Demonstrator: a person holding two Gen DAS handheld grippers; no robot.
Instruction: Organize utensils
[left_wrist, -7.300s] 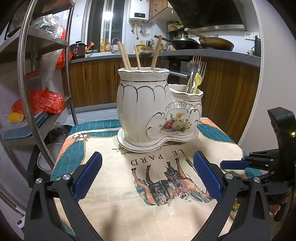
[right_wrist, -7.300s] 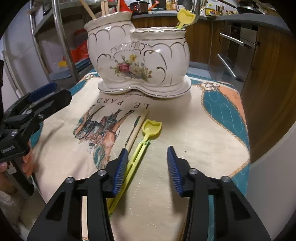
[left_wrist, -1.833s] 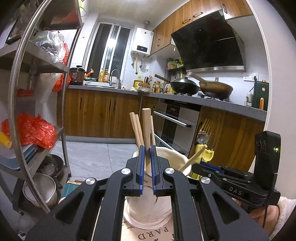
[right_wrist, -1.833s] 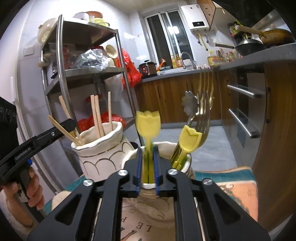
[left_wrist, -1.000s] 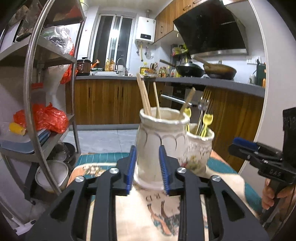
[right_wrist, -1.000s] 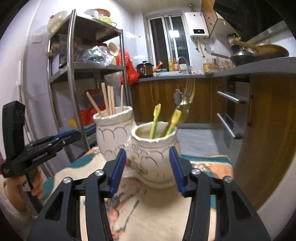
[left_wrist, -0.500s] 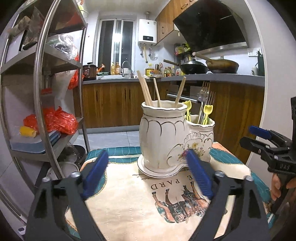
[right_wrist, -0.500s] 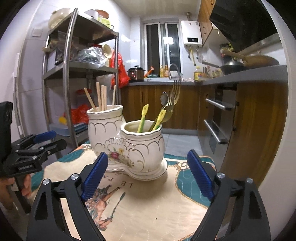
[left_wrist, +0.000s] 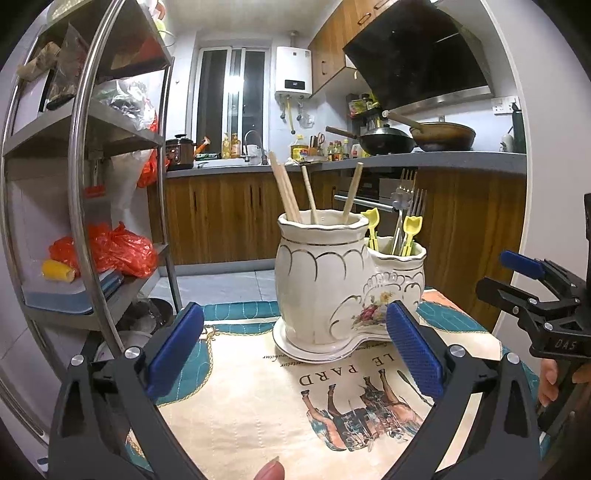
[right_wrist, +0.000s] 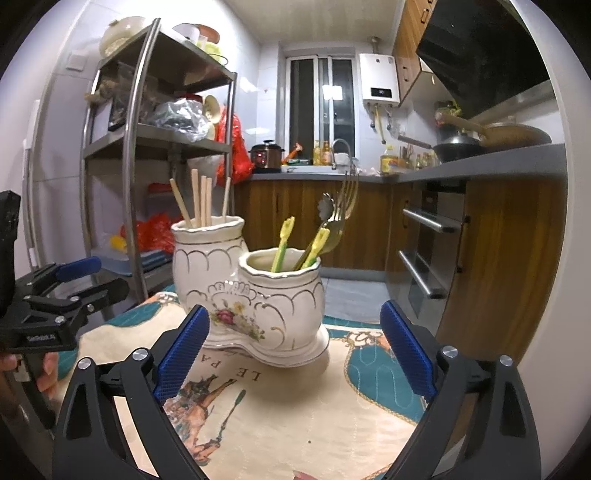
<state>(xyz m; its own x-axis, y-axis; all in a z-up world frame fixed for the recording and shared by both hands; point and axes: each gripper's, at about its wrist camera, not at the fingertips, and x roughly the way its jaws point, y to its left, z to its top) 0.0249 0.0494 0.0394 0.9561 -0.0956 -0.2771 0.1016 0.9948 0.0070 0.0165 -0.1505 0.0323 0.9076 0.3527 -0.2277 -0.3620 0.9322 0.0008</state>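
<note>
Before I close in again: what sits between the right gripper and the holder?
Nothing. In the right wrist view only bare printed cloth lies between the open right gripper and the holder.

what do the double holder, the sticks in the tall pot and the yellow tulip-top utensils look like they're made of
Holder: likely glazed ceramic, glossy white with gold trim and a flower motif.
Sticks: probably wood or bamboo, matte tan.
Tulip-top utensils: apparently plastic, uniform bright yellow-green.

Indoor kitchen light, moderately bright, cool cast. Window (left_wrist: 231, 96) blown out with glare spot. Soft shadow under holder (right_wrist: 258, 295). Strong fisheye bending of shelf (left_wrist: 79, 184), black vignette at corners. Focus sharp, no motion blur.
</note>
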